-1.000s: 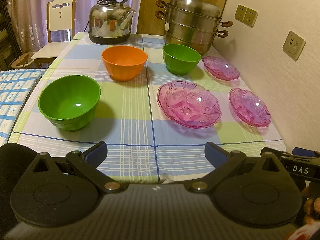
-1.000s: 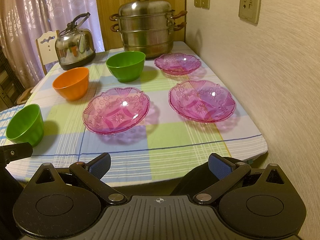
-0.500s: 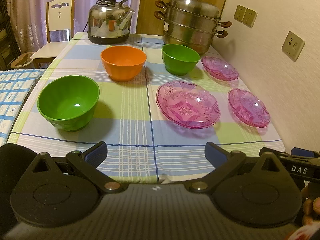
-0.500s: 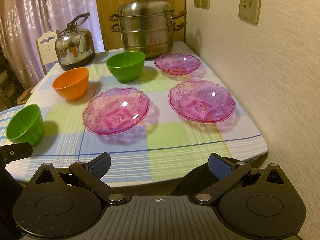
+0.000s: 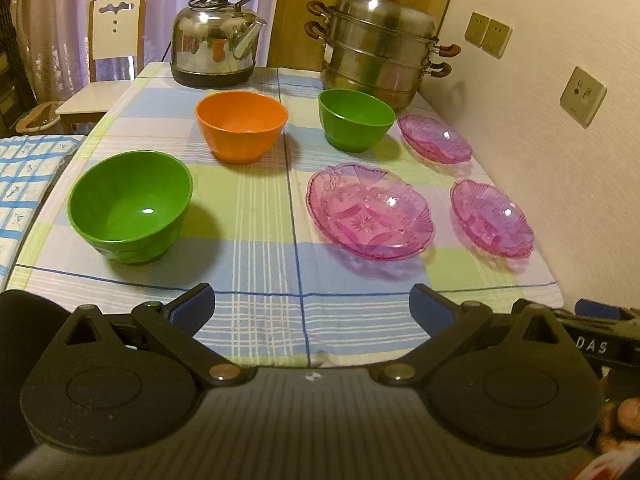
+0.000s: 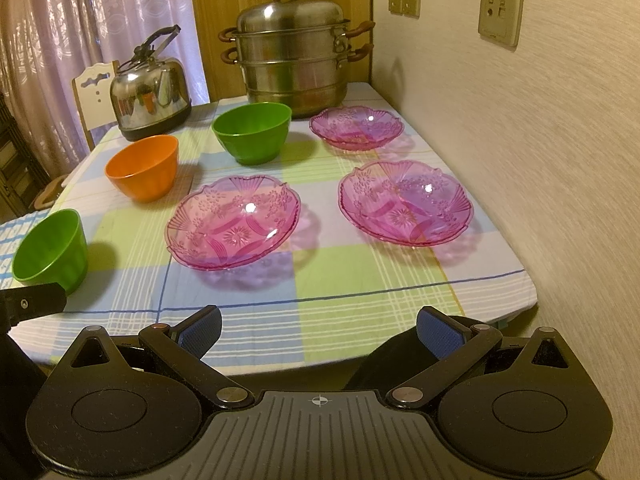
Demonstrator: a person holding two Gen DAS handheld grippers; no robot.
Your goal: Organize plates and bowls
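On the checked tablecloth stand a near green bowl (image 5: 130, 208) (image 6: 50, 250), an orange bowl (image 5: 242, 126) (image 6: 142, 168) and a far green bowl (image 5: 356, 120) (image 6: 252, 132). Three pink glass plates lie to the right: a near middle one (image 5: 370, 212) (image 6: 234, 222), a near right one (image 5: 492, 218) (image 6: 406, 204) and a far one (image 5: 434, 140) (image 6: 356, 128). My left gripper (image 5: 312, 312) is open and empty at the table's front edge. My right gripper (image 6: 318, 330) is open and empty, also at the front edge, before the plates.
A steel kettle (image 5: 216, 56) (image 6: 150, 90) and a stacked steel steamer pot (image 5: 380, 44) (image 6: 292, 54) stand at the back of the table. The wall (image 6: 520, 140) with sockets runs along the right edge. A white chair (image 5: 108, 60) stands at the far left.
The left wrist view has shifted very slightly; the bowls and plates sit a touch further left. Both grippers stay open. Nothing on the table has moved.
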